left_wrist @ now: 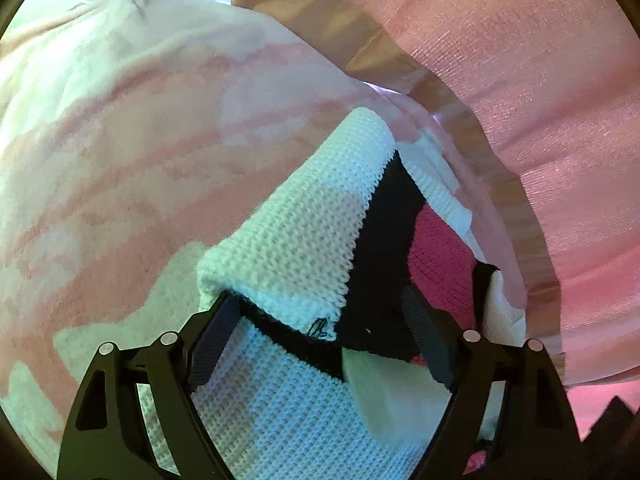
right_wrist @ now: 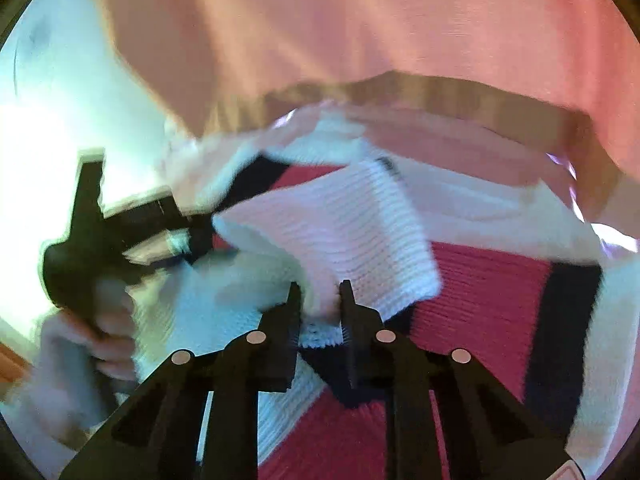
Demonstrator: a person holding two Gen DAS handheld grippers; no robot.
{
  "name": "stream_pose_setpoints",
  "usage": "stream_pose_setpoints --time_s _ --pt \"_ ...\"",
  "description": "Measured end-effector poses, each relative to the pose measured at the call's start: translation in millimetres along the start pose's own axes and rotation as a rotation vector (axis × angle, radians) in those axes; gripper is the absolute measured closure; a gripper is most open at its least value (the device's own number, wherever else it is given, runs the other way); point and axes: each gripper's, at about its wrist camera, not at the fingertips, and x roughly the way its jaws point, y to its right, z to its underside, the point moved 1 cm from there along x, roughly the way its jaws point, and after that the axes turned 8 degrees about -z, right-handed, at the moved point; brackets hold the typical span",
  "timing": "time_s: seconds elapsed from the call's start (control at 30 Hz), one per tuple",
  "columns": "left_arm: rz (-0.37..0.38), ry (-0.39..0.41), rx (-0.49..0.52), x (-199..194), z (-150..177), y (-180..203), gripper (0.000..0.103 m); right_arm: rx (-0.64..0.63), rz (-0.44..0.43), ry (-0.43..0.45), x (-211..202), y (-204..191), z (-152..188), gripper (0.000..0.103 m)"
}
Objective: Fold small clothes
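Note:
A knitted garment (left_wrist: 296, 240) in white, black and deep pink lies on a pink-and-white patterned cloth (left_wrist: 132, 152). My left gripper (left_wrist: 320, 328) is open, its fingers wide apart over a folded white flap with black trim. In the right wrist view my right gripper (right_wrist: 320, 292) is shut on a white knitted flap (right_wrist: 352, 232) of the garment and holds it above the pink panel (right_wrist: 480, 292). The left gripper (right_wrist: 132, 232) and the hand that holds it show blurred at the left.
A wooden edge (left_wrist: 472, 136) (right_wrist: 440, 96) runs behind the garment. A pink fabric surface (left_wrist: 540, 80) (right_wrist: 360, 20) lies beyond it. A bright white surface (right_wrist: 48, 128) shows at the left of the right wrist view.

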Motion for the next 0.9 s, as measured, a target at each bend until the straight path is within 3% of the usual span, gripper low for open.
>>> stream_pose_setpoints --time_s 0.1,0.2,0.33,0.47,0.57,0.63,0.77,0.9 --pt "-0.047 0.018 0.045 2 3 7 0.023 0.129 -0.106 0.002 -23 24 6 0.084" --pt "-0.073 0.029 0.052 2 5 11 0.023 0.124 -0.051 -0.016 -21 34 15 0.084" --pt "-0.063 0.028 0.026 -1 4 11 0.023 0.137 -0.079 -0.048 -1 31 19 0.079" --pt "-0.042 0.017 0.028 -3 1 12 0.022 0.039 0.013 -0.053 -3 13 22 0.056" --pt "-0.026 -0.019 -0.009 -2 -1 5 0.022 -0.017 0.056 -0.064 -13 7 27 0.05" --pt "0.01 -0.016 -0.024 -14 3 7 0.022 -0.025 0.062 -0.05 -21 6 31 0.049" --pt "0.121 -0.024 0.052 -37 20 34 0.02 -0.032 0.079 -0.058 -21 7 30 0.049" --pt "0.282 -0.179 0.103 -25 44 66 0.018 -0.029 0.077 -0.053 -22 3 32 0.049"
